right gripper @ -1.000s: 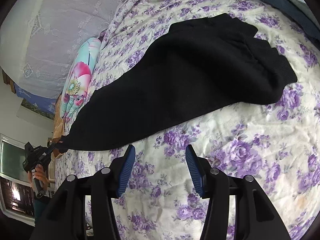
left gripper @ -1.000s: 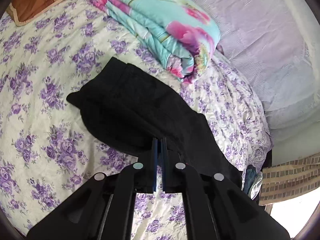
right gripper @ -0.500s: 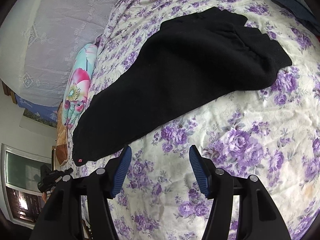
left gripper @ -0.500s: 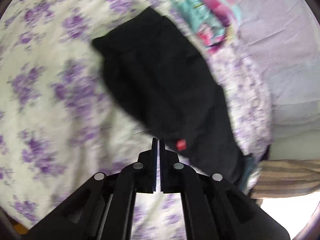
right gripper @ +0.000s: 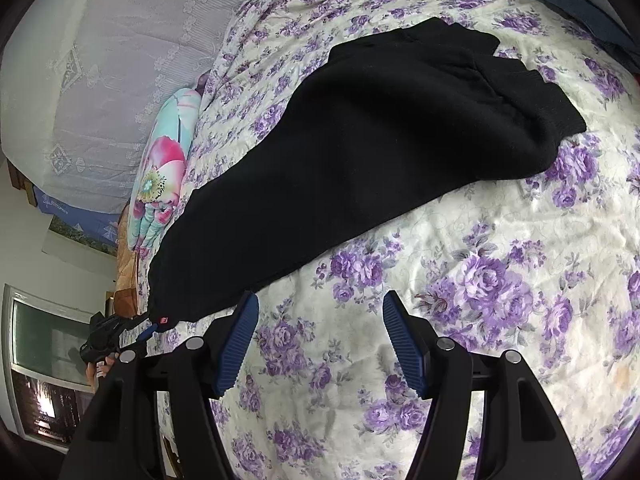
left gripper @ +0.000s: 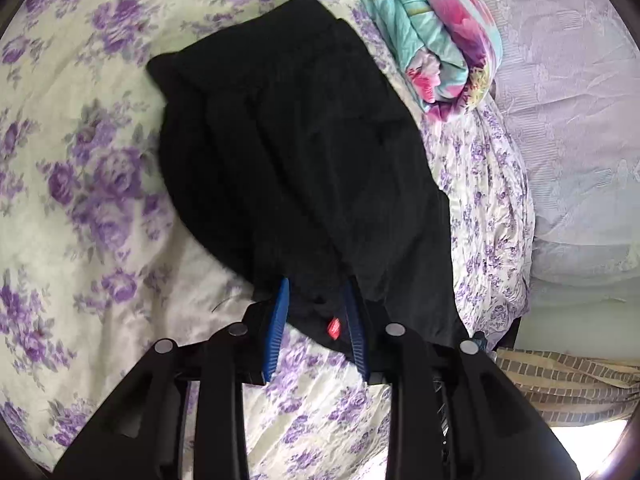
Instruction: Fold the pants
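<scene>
Left wrist view: the left gripper (left gripper: pixel 314 316) stands over the near hem of the black pants (left gripper: pixel 296 152), which lie flat on the floral bedspread (left gripper: pixel 80 184). Its jaws have just been opening and now stand partly apart; the hem end with the red tag (left gripper: pixel 333 327) lies between the blue pads (left gripper: pixel 276 332), no longer pinched so far as can be judged. A folded quilt (left gripper: pixel 444 40) lies just beyond the pants. The step in hand appears to be laying out the leg end. To do it well, the jaws should clear the cloth fully before lifting, so the hem is not dragged out of line. Right wrist view: the right gripper (right gripper: pixel 320 340) is wide open and holds nothing. It hovers above bare bedspread, the long edge of the pants just ahead of its left finger, the waistband end well apart to the upper right.
</scene>
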Demonstrator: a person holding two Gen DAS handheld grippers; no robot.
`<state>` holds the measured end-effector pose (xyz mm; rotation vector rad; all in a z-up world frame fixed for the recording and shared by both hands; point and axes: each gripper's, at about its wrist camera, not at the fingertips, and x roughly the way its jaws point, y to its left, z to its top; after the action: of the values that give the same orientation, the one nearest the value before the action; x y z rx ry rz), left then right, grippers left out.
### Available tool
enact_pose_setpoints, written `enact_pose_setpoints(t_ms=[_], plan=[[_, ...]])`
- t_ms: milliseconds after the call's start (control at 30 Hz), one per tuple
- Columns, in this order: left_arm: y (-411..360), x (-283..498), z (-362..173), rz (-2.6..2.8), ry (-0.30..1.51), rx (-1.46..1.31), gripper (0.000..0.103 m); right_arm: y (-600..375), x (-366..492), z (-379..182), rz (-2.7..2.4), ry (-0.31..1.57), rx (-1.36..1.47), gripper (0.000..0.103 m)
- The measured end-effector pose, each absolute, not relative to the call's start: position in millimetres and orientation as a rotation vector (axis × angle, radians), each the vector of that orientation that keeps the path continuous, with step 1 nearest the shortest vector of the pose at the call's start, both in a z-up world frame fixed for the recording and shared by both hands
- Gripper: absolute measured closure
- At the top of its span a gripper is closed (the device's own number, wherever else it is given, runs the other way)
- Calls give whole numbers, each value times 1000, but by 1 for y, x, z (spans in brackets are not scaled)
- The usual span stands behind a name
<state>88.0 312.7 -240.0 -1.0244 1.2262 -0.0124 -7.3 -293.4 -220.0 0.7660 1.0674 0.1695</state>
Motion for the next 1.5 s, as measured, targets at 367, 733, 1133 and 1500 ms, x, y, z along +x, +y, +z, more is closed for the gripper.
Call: enact_pose_setpoints(t_ms=[367, 733, 1133, 1500], plan=[[292, 114, -242, 40, 1236, -934, 93, -285, -2, -217, 151, 1077, 700, 37], [266, 139, -115, -97, 957, -787, 95, -327, -16, -211, 46, 920, 758, 38], [244, 171, -67, -111, 925, -700, 95, -398, -26, -272, -141, 784, 1159, 64], [277, 152, -66, -70, 913, -752, 95, -424, -28, -204, -1, 757, 1126, 98]])
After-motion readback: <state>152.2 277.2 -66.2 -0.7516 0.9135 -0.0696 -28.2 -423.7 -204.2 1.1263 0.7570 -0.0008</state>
